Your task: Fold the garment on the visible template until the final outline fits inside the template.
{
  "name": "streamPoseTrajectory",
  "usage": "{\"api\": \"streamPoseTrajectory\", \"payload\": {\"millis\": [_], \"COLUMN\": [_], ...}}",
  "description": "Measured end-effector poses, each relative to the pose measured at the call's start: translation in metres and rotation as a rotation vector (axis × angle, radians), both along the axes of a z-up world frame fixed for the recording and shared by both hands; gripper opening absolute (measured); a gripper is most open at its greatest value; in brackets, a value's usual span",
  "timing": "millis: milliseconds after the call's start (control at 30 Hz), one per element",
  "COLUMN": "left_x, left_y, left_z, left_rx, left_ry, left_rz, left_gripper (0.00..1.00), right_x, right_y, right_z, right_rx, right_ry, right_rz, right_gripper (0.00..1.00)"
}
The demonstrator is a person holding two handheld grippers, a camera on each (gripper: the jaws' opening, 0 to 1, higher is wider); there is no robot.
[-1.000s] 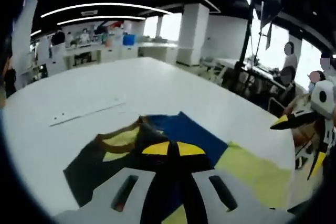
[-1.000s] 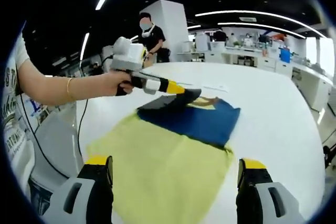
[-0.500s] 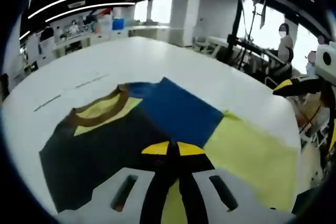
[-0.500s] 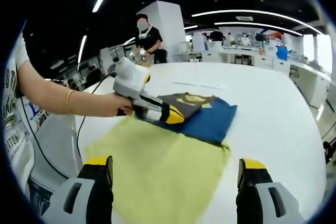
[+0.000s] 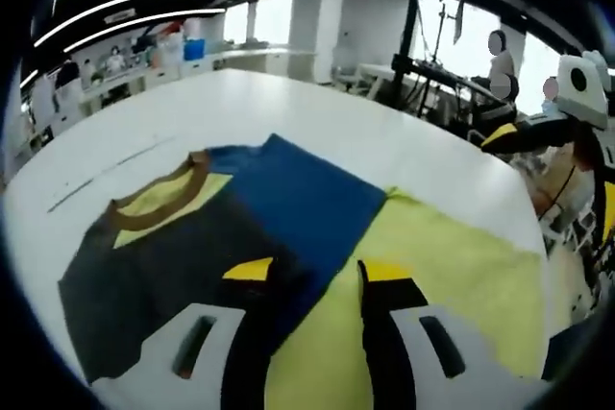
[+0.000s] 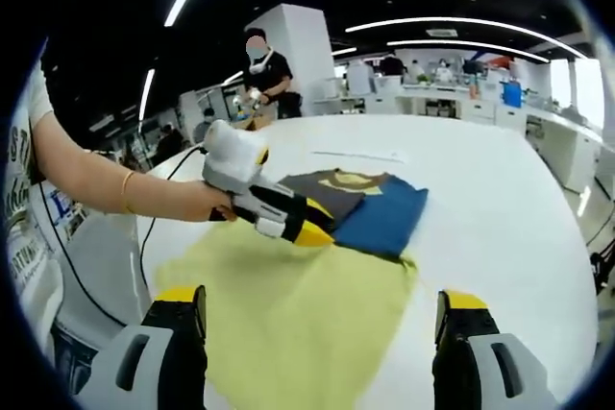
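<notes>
Our left hand-held gripper [image 5: 315, 276] hangs open over the folded T-shirt [image 5: 211, 237] (ahead of its jaws, beside the yellow template [image 5: 452, 285]); right hand-held gripper [image 6: 322, 319] open, waiting

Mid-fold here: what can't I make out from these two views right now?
- Left gripper view: the garment's near hem is hidden behind the left gripper.
- Right gripper view: the yellow template's near edge is cut off by the frame bottom.
- Both views: the strip on the table is too small to identify.
</notes>
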State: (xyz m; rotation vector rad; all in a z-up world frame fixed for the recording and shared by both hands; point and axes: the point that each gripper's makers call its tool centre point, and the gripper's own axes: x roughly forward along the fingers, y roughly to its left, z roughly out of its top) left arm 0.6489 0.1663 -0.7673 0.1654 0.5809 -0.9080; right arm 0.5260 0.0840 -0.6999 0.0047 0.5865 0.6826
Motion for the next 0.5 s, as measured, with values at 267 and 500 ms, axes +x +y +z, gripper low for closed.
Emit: {"api": "streamPoseTrajectory", "payload": {"millis": [267, 500], "left_x": [0.016, 0.027], "left_y": [0.014, 0.035], "left_z": [0.019, 0.022], "left_rx": [-0.054, -0.067], "left_ry": [-0.055, -0.051], "left_rz": [0.097, 0.188], "left_gripper": [0.64, 0.76], "right_x": [-0.002, -0.004], "right_y": [0.002, 0.006], "right_z": [0.006, 0.011], "right_rx": [0.003, 0.007], "right_ry": [-0.021, -0.043], "right_rz": [0.025, 0.05], "right_gripper": [0.99, 0.99]}}
